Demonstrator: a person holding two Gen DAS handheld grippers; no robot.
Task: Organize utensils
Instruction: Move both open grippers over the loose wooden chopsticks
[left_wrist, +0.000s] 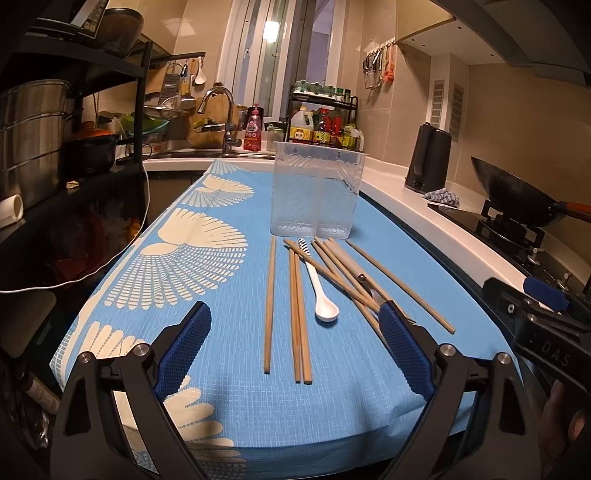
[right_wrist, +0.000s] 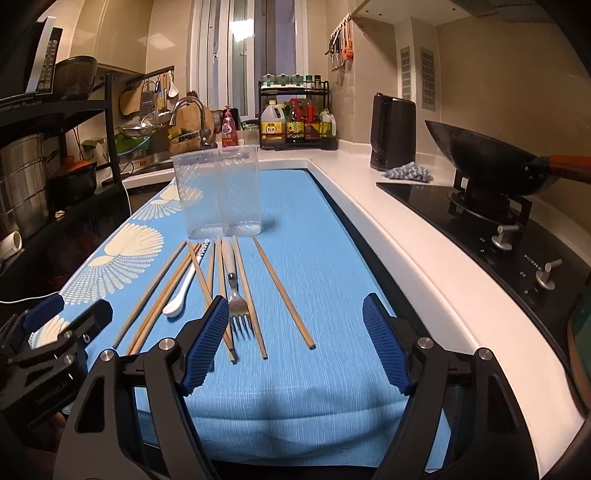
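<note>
Right wrist view: nothing sorted yet; both the right gripper (right_wrist: 293, 336) and left gripper (left_wrist: 295, 343) gape empty. Ahead lie chopsticks (right_wrist: 282, 291); beyond them the holder (right_wrist: 219, 192) awaits a first pick.

The left gripper (left_wrist: 293, 325) has a black plastic frame with triangular cut-outs and 2 ribbed blue pads (left_wrist: 183, 350). Round silver bolt heads sit at its finger pivots. The right gripper (right_wrist: 295, 325) is built alike: black arms, textured blue pads (right_wrist: 384, 343), silver bolts. Seen from the left wrist view, its black side carries the pale letters "DAS".
</note>
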